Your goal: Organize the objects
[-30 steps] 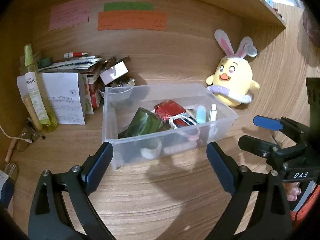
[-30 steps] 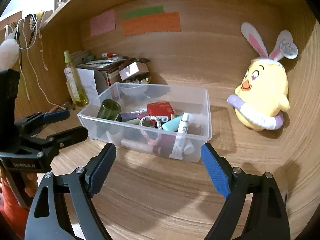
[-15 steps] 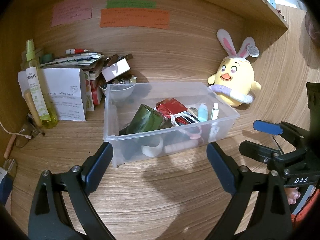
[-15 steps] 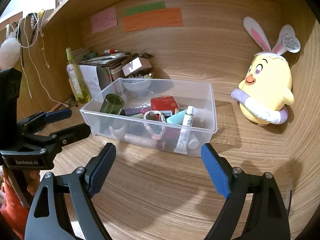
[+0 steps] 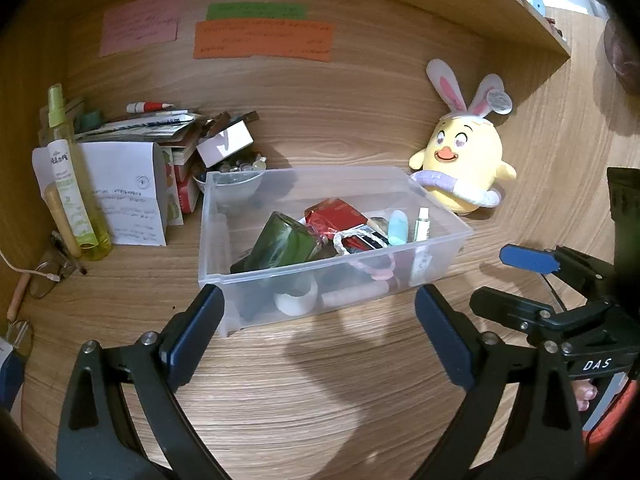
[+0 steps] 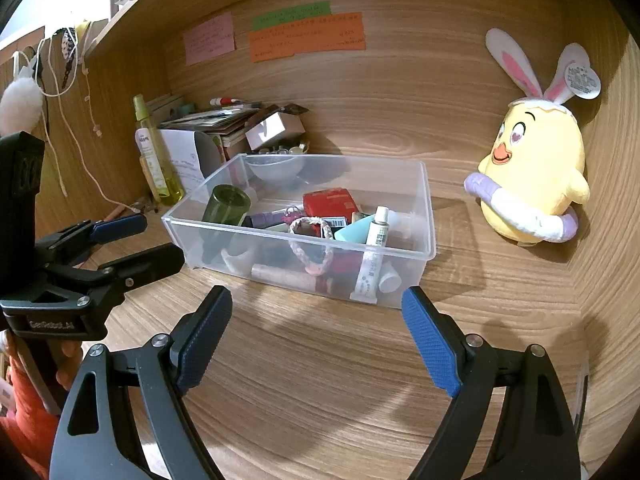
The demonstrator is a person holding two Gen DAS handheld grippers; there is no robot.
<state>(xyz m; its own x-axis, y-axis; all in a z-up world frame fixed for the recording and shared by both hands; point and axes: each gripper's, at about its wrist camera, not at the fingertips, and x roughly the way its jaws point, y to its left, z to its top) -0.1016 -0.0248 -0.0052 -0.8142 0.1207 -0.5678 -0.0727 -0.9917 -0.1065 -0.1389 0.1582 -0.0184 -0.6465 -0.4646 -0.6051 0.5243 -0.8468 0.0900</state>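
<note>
A clear plastic bin stands on the wooden desk, filled with small items: a dark green cup, a red packet, a braided bracelet, a white tube, a teal case. My left gripper is open just in front of the bin's near wall, with nothing between its fingers. My right gripper is also open, empty, short of the bin's front wall. Each gripper shows in the other's view, the right gripper and the left gripper.
A yellow chick plush with rabbit ears sits right of the bin. At the left stand a yellow spray bottle, a folded white paper, stacked books and boxes and glasses. Coloured notes hang on the back wall.
Both views have shifted slightly, so the bin and plush sit a touch lower and nearer in the frames. Both grippers stay open and empty.
</note>
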